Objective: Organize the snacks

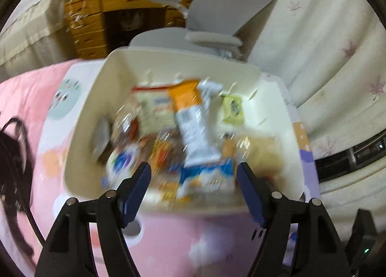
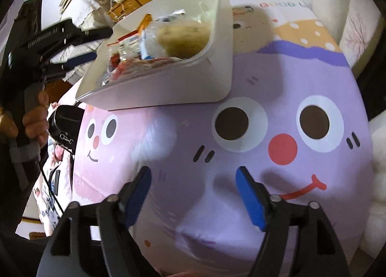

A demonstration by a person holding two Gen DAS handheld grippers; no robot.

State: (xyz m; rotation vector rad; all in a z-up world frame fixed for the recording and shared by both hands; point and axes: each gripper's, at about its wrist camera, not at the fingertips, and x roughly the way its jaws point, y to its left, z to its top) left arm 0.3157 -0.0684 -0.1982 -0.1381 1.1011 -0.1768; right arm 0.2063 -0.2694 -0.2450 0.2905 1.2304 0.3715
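Both grippers' jaws wide, empty.

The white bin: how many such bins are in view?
1. The white bin stands on the cartoon-face bedcover, filled with snack packets; other bins may be outside view.

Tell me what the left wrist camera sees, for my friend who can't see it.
A cream bin full of blurry snack packets sits on a pink cartoon blanket, with a white packet on top. The left gripper hangs open just above the bin's near edge, holding nothing. Behind are a grey chair and a wooden desk.
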